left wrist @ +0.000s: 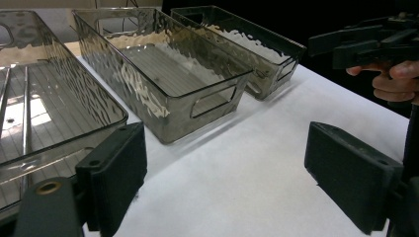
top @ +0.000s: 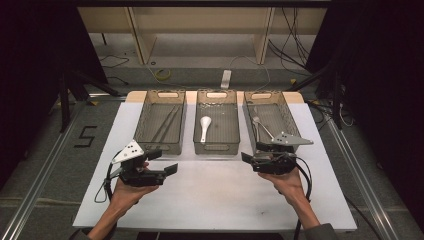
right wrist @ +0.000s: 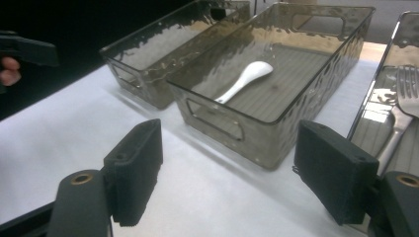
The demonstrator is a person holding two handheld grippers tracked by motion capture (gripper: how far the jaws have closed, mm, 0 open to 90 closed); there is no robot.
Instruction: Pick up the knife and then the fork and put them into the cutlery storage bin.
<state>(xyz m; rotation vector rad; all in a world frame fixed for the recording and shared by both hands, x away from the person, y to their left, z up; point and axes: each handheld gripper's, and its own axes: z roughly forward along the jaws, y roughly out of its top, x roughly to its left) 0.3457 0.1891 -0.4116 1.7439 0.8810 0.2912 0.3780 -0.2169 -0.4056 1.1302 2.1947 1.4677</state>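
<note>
We are holding the right gripper (top: 248, 159) just in front of the right bin (top: 286, 111), its jaws standing wide with nothing between them. The fork (top: 263, 128) is lying inside that bin, its long axis running front to back, tines pointing away from us. Our left gripper (top: 166, 162), jaws wide, is hovering near the left bin (top: 141, 125).

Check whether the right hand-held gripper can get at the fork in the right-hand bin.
Probably yes: the right hand-held gripper is open and empty beside the open-topped bin, with nothing covering the fork.
</note>
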